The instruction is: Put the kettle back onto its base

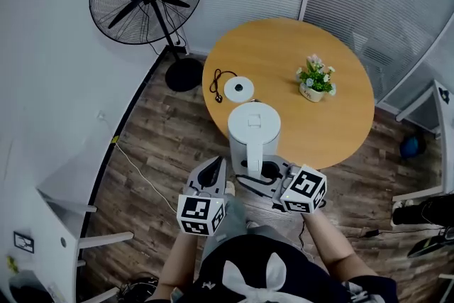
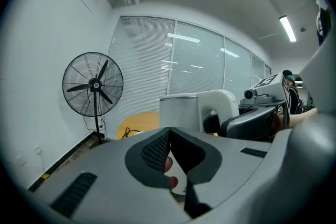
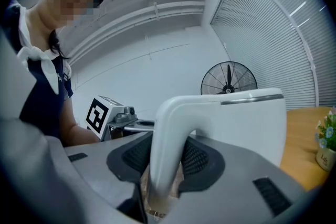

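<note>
Round table [image 1: 344,128], kettle handle [image 3: 167,139] between right fingers [image 3: 198,159]

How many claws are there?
2. The left claw hangs shut and empty beside the kettle. The right claw is clamped on the kettle's handle. None seem hidden.

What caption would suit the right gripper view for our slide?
Right tongs clamped on the white kettle, fan behind.
</note>
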A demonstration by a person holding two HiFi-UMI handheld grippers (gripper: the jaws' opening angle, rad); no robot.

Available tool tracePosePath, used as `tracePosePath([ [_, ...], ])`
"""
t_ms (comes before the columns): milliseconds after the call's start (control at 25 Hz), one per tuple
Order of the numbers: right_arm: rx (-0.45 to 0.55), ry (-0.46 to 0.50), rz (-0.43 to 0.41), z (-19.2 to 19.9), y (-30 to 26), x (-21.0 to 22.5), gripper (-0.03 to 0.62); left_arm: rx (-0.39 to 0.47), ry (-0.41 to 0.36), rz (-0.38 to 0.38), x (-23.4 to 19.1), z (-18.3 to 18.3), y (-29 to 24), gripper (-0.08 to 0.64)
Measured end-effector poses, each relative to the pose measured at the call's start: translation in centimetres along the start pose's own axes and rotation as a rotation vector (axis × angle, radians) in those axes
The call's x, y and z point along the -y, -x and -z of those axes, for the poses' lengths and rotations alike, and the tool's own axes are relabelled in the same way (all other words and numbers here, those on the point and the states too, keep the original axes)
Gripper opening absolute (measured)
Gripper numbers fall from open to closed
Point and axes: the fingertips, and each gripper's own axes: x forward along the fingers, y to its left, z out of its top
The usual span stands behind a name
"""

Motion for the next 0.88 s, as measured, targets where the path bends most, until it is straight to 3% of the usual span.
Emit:
tracePosePath([
  [880, 0.027, -0.034, 0.180, -7.4, -10.1, 19.2, 0.150, -0.007, 0.005, 0.103, -14.8, -6.3, -14.3, 0.021],
])
